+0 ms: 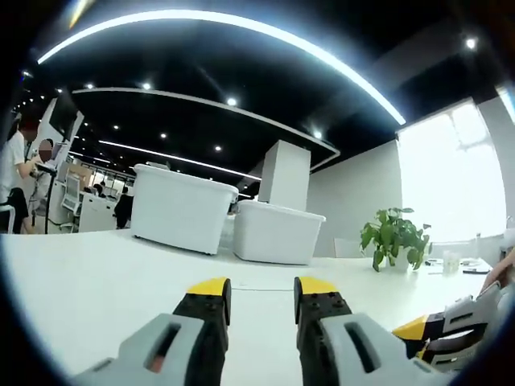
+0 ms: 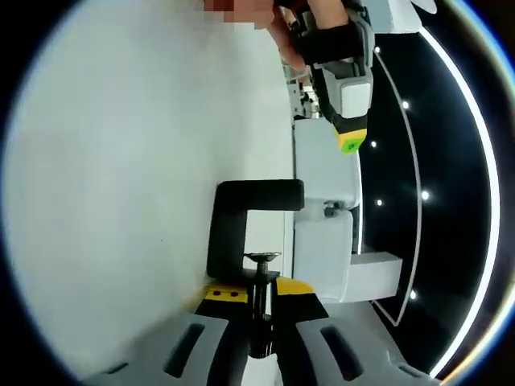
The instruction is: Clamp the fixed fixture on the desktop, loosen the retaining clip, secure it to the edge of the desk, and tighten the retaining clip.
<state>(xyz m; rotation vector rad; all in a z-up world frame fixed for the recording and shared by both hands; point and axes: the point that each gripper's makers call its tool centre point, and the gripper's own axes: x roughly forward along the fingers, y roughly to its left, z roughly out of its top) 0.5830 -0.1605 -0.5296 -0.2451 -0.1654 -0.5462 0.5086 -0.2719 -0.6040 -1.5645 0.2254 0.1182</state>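
- Nearest in the right gripper view are my right gripper's (image 2: 261, 301) yellow-tipped jaws, closed on the screw (image 2: 259, 301) of the black clamp (image 2: 241, 221). I hold it by the screw because that is the part I judge must be turned to loosen it.
- The clamp is a C-shaped bracket, lifted off the desk (image 2: 121, 177). Its open mouth faces the white bins (image 2: 322, 241), and the screw's round pad (image 2: 263, 257) sits in the gap, apart from the opposite arm.
- This view is rolled on its side, so the desk appears as a wall on the left.
- In the left gripper view my left gripper (image 1: 261, 296) hangs just above the desk (image 1: 96, 273), jaws apart with nothing between them. I read it as waiting to steady the bracket.
- The same left gripper (image 2: 348, 121) appears at the top of the right gripper view, well apart from the clamp, a hand (image 2: 310, 24) on it.
- Beyond stand two bins (image 1: 278, 232) and a plant (image 1: 396, 235).
- My judgement: the clamp is picked up; loosening and fitting to the edge remain.
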